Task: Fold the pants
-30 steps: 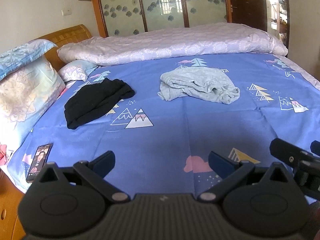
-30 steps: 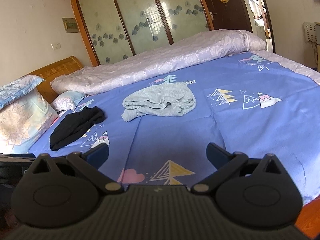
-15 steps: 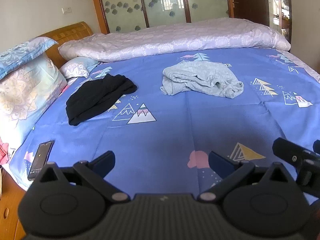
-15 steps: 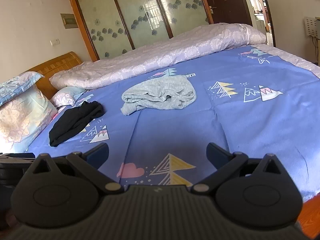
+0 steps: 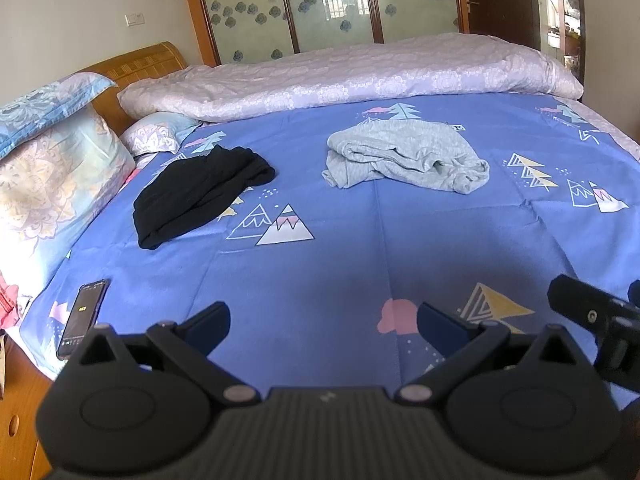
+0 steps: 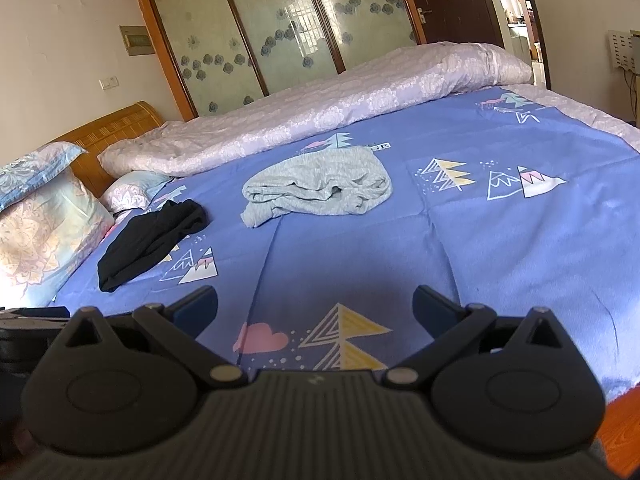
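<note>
Currently the left hand-held gripper [image 5: 323, 322] is hovering over the near edge of a bed [image 5: 360, 264] with its fingers spread wide and nothing between them. The right hand-held gripper [image 6: 315, 304] is hanging beside it, likewise spread apart and empty; part of its dark body is showing at the right edge of the left wrist view.

Two garments are lying on the blue sheet, which is printed with mountains, trees and clouds. The grey pants [image 5: 404, 156] are sitting crumpled in a loose heap toward the far middle of the bed, well apart from both grippers and just in front of a rolled pale lilac quilt [image 5: 352, 76] that is stretching along the far side. In the right wrist view the same grey pants [image 6: 320, 188] are lying slightly left of centre. A black garment [image 5: 200, 196] is lying bunched to the left of the grey heap, near the pillows [image 5: 52, 176] stacked against the wooden headboard [image 5: 136, 64].

A phone [image 5: 82, 316] is resting face up on the sheet near the left corner of the bed, just beside the left gripper's left finger, its screen lit. Beyond the bed, frosted sliding doors with flower patterns [image 5: 332, 4] are closing off the far wall.
</note>
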A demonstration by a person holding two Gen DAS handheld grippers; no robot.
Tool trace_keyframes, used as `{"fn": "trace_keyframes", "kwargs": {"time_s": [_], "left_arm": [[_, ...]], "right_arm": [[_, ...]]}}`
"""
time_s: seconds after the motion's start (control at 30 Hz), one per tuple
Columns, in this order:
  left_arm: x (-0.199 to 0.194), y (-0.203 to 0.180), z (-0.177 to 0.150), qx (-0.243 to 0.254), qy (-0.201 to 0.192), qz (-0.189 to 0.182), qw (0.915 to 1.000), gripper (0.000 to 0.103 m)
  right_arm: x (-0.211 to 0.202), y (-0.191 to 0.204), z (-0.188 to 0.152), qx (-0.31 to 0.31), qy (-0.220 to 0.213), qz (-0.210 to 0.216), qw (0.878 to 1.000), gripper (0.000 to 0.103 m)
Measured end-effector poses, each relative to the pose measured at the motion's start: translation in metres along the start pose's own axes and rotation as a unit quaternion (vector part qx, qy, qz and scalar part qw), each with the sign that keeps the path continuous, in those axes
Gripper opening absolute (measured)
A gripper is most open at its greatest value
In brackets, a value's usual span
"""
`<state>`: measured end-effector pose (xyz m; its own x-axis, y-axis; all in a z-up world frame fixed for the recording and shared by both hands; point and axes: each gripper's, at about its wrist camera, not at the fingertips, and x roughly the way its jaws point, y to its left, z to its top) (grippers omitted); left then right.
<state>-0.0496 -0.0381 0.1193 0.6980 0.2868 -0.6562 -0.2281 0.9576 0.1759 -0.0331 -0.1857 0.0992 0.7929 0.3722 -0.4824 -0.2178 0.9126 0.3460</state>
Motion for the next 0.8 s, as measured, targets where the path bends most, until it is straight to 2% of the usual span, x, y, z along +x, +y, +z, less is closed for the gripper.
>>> {"fn": "trace_keyframes", "kwargs": {"time_s": [0.8], "left_arm": [[0.0043,0.0009,-0.0003,0.003,0.004,0.002,1.0,0.103]], "right_arm": [[-0.0028,-0.0001,0.0024,-0.002,-0.012,-0.006,1.0,0.103]]}}
